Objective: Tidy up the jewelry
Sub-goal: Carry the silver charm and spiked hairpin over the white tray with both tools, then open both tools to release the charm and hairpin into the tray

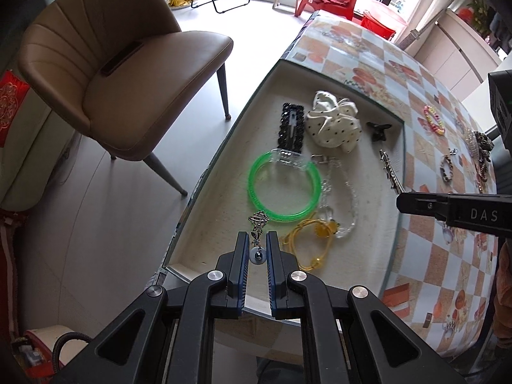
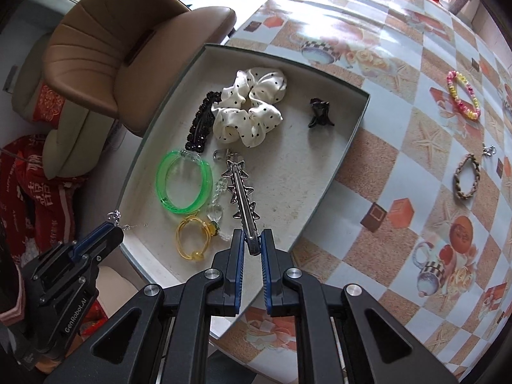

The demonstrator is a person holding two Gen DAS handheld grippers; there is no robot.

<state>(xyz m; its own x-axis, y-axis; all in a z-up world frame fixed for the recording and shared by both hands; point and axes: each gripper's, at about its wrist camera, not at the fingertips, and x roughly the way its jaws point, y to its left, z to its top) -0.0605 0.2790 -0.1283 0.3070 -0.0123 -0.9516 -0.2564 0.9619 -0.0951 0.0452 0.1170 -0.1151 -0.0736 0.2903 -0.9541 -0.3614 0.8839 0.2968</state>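
Note:
A shallow white tray (image 1: 204,243) (image 2: 323,172) sits at the table's left edge. It holds a green bangle (image 1: 284,185) (image 2: 184,182), a polka-dot scrunchie (image 1: 332,121) (image 2: 252,105), a black beaded clip (image 1: 289,126) (image 2: 201,121), a small black claw clip (image 1: 379,129) (image 2: 320,113), a clear chain (image 1: 348,192) and a yellow cord bracelet (image 1: 308,246) (image 2: 192,240). My left gripper (image 1: 257,243) (image 2: 110,224) is shut on a silver pendant (image 1: 257,224) over the tray's near corner. My right gripper (image 2: 252,240) (image 1: 400,203) is shut on a silver star hair clip (image 2: 241,188) (image 1: 390,169) above the tray.
On the checkered tablecloth to the right lie a pink-yellow bead bracelet (image 2: 464,94) (image 1: 433,120), a braided bracelet (image 2: 467,176) (image 1: 446,168) and more jewelry at the far right (image 1: 481,150). A tan chair (image 1: 121,64) (image 2: 128,41) stands left of the table.

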